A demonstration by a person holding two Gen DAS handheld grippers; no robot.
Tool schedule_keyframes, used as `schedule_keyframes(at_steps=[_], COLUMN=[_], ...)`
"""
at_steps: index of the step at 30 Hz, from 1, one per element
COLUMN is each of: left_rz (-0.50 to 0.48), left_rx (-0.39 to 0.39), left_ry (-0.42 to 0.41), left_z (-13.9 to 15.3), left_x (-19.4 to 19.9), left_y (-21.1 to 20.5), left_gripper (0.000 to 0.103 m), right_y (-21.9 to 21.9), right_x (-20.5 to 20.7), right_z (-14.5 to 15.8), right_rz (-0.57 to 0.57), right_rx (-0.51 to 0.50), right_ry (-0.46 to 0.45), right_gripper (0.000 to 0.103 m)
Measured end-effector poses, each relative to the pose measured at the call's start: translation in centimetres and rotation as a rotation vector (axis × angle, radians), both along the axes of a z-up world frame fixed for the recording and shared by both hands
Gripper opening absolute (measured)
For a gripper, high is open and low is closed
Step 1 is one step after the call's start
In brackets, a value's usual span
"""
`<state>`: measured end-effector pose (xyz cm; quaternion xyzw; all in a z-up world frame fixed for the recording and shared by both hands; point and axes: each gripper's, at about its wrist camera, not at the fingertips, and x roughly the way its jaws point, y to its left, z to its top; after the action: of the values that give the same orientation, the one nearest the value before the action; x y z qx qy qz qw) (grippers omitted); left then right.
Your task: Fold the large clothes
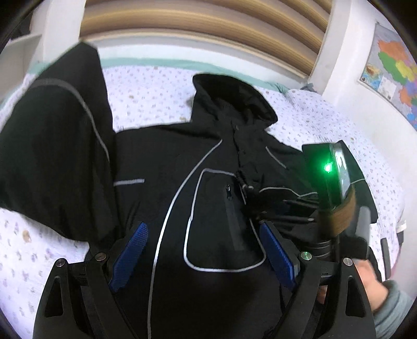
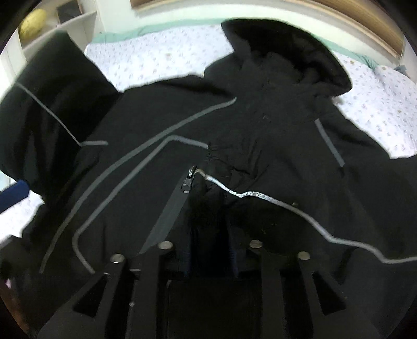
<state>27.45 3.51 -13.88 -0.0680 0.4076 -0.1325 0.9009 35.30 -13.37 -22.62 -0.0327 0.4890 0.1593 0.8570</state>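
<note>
A black hooded jacket lies front-up on a bed covered by a floral sheet, its long axis running away from both cameras: the hood points toward the far edge of the bed and the striped wooden wall, and the body runs back under the grippers. One sleeve lies beside the body on the left, with grey reflective piping along it. In the left wrist view the left gripper hovers over the chest panel with its blue pads spread wide apart and nothing between them. Only this view shows the right-hand device from outside, with its green light, and a colourful map on the right wall. In the right wrist view the right gripper sits low on the jacket front near the zipper pull; its fingers stand close together with dark cloth bunched between them, so it appears to pinch the jacket, though the dark tones blur the contact. Only this view shows a shelf with a yellow object at the upper left.
</note>
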Motion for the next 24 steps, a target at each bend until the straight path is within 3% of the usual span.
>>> schedule_keyframes(at_steps=[1, 3, 5, 8, 15, 19, 20, 22, 23, 24], left_rz=[-0.004, -0.016, -0.04, -0.09, -0.096, -0.091, -0.096, -0.103, -0.111, -0.121], left_rx=[-0.008, -0.033, -0.061, -0.109, -0.24, -0.198, -0.186, -0.162, -0.14, -0.127], left_ry=[0.014, 0.038, 0.048, 0.069, 0.196, 0.237, 0.246, 0.249, 0.243, 0.241], left_z=[-0.3, -0.7, -0.6, -0.2, -2.7, -5.1, -5.7, -6.4, -6.4, -6.4], left_x=[0.1, 0.4, 0.9, 1.9, 7.6, 9.6, 10.0, 10.4, 10.6, 10.7], left_y=[0.2, 0.3, 0.1, -0.7, -4.6, -7.7, -8.6, -9.8, -10.7, -11.2], left_gripper=[0.088, 0.088, 0.088, 0.088, 0.088, 0.088, 0.084, 0.062, 0.038, 0.021], right_y=[-0.1, -0.7, -1.6, -3.9, -12.5, -17.3, -18.6, -21.4, -22.6, -23.8], right_x=[0.0, -0.1, -0.3, -2.9, -9.3, -12.4, -13.0, -12.7, -12.3, -11.6], right_z=[-0.2, 0.2, 1.1, 4.9, 11.4, 13.4, 13.5, 13.1, 12.6, 11.5], right_rz=[0.001, 0.014, 0.01, 0.024, -0.099, -0.227, -0.272, -0.36, -0.396, -0.441], right_rx=[0.021, 0.087, 0.144, 0.19, 0.178, 0.016, -0.037, -0.085, -0.093, -0.114], right_ry=[0.002, 0.008, 0.033, -0.05, -0.234, -0.356, -0.381, -0.356, -0.325, -0.281], right_gripper=[0.039, 0.057, 0.06, 0.06, 0.061, 0.061, 0.061, 0.061, 0.061, 0.061])
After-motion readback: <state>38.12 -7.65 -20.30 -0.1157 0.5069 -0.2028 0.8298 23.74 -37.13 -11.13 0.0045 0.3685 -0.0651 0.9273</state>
